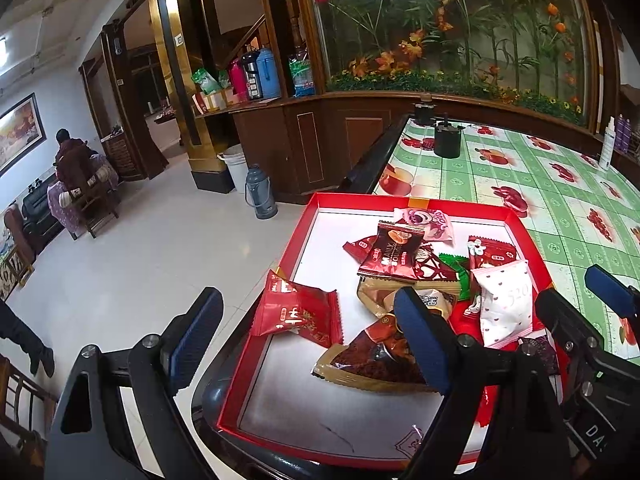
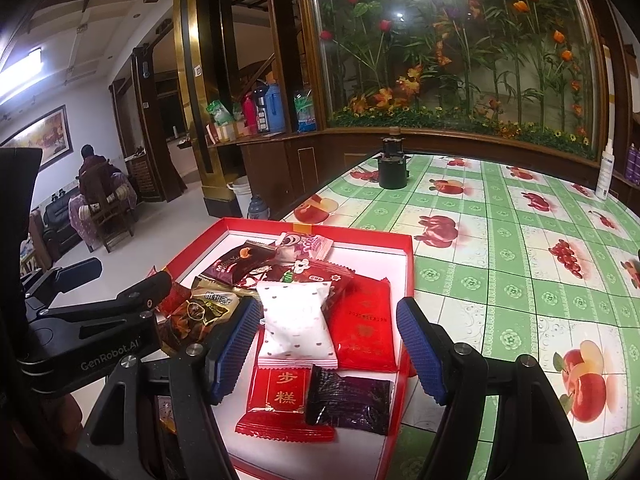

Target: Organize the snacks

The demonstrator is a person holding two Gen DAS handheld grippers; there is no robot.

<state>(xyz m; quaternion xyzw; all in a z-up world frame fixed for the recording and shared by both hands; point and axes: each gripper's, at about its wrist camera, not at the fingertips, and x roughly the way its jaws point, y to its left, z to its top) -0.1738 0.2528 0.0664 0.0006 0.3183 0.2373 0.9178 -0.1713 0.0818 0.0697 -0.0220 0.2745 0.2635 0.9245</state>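
Red tray (image 2: 404, 280) on the green-checked counter (image 2: 520, 280), long axis running away from the cameras, snack packets heaped inside, white dotted packet (image 2: 296, 324) lengthwise between the right gripper (image 2: 326, 344) fingers, spread and touching nothing, left gripper (image 1: 308, 336) fingers spread wide over the tray's near-left edge, empty

My left gripper (image 1: 308, 332) and right gripper (image 2: 326, 344) are black frames with silver screws. Ribbed blue pads (image 2: 420, 348) line the fingers; white "GenRobot.AI" lettering marks one body.
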